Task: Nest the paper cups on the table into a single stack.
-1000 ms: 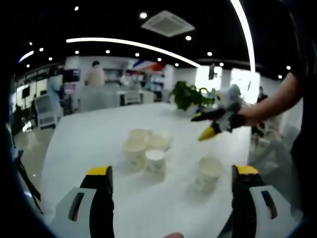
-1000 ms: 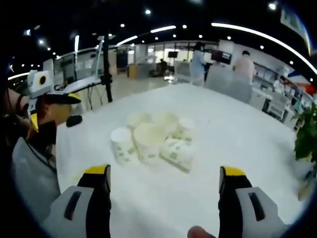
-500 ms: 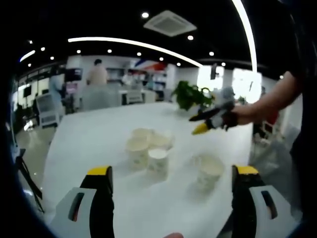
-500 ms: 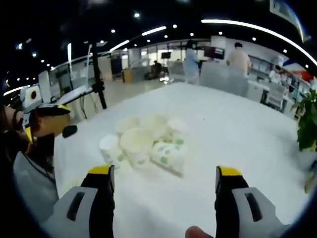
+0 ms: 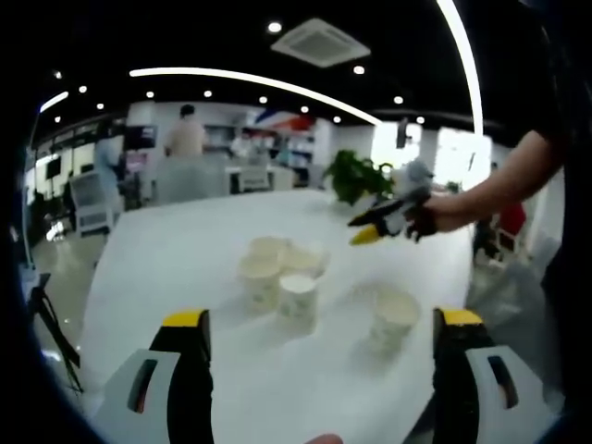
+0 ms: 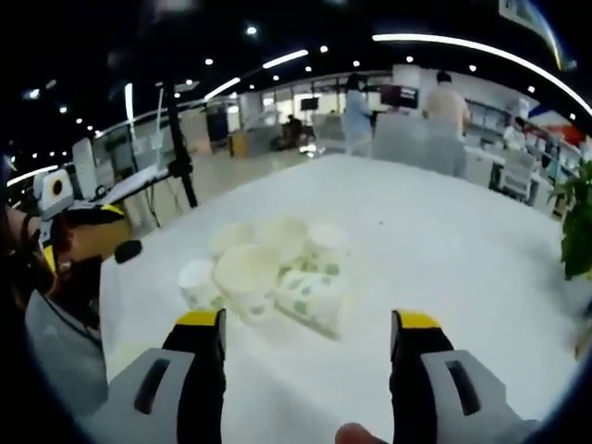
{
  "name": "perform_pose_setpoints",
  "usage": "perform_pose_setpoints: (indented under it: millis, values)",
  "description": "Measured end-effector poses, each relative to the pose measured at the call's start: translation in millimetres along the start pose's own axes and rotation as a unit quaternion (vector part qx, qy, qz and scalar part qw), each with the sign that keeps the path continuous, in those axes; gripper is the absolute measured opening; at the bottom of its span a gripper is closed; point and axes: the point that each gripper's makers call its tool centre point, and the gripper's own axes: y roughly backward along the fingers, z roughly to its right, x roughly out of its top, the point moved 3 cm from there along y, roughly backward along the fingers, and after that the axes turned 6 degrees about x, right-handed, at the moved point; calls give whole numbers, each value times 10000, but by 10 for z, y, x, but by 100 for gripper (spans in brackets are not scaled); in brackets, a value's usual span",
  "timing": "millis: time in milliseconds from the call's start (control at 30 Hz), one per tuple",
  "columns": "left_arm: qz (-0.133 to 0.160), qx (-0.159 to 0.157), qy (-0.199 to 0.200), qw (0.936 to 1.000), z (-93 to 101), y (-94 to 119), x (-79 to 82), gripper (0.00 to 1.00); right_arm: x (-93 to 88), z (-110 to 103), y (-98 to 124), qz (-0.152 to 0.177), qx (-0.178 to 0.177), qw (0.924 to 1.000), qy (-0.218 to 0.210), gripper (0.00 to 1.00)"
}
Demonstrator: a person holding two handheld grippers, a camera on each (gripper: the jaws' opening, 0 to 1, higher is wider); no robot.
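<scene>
Several white paper cups with green print stand bunched on the white table (image 5: pixel 166 268). In the left gripper view one cup (image 5: pixel 297 301) is nearest, another (image 5: pixel 260 278) sits behind it, and a lone cup (image 5: pixel 393 320) stands apart to the right. My left gripper (image 5: pixel 319 338) is open and short of them, holding nothing. The right gripper (image 5: pixel 379 225) hovers beyond the lone cup, held by a hand. In the right gripper view one cup (image 6: pixel 313 299) lies on its side beside the upright cluster (image 6: pixel 245 270). My right gripper (image 6: pixel 305 335) is open above the table before it.
A potted green plant (image 5: pixel 356 178) stands at the table's far edge. The left gripper (image 6: pixel 69 227) shows at the left in the right gripper view. People and office furniture stand beyond the table. A dark stand (image 6: pixel 176 139) rises off the table's far side.
The right gripper has moved in toward the cup cluster, which now looks larger and lower in its view. In the left gripper view it has shifted slightly left and up. The cups have not moved.
</scene>
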Motion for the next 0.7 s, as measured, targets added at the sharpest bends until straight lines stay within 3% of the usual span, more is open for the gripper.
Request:
perform_pose_setpoints:
  millis: [700]
  values:
    - [-49, 93, 35, 9999, -38, 41, -36, 98, -26, 163, -155, 44, 13, 9994, -343, 52]
